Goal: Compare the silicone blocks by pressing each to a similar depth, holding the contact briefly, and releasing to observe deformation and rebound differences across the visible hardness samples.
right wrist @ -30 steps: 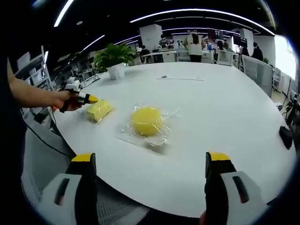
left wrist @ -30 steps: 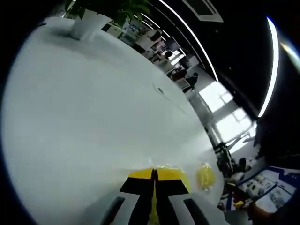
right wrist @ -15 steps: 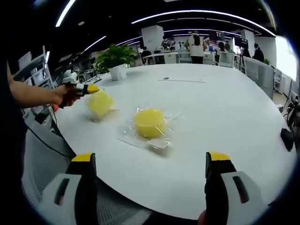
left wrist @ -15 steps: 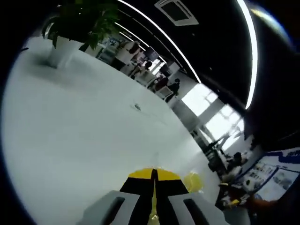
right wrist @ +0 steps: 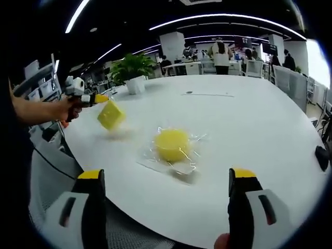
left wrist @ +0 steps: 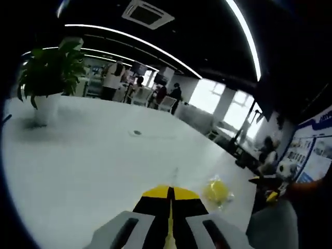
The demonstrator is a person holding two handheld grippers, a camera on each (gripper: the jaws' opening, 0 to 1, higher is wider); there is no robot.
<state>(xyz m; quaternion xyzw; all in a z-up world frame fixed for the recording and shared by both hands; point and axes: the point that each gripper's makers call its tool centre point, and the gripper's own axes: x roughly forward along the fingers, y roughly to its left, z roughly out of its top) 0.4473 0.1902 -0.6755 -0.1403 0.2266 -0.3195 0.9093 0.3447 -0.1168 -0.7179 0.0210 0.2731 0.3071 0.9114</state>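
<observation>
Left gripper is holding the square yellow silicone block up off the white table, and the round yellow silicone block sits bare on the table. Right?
Not bare: in the right gripper view the round yellow silicone block lies in clear plastic wrap on the white table. The left gripper does hold the square yellow silicone block up.

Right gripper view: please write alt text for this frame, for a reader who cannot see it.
The left gripper, held in a person's hand, lifts a yellow block clear of the white table. A round yellow block in clear wrapping lies on the table at centre. The right gripper stands open in the foreground, and a potted plant sits at the far edge.
</observation>
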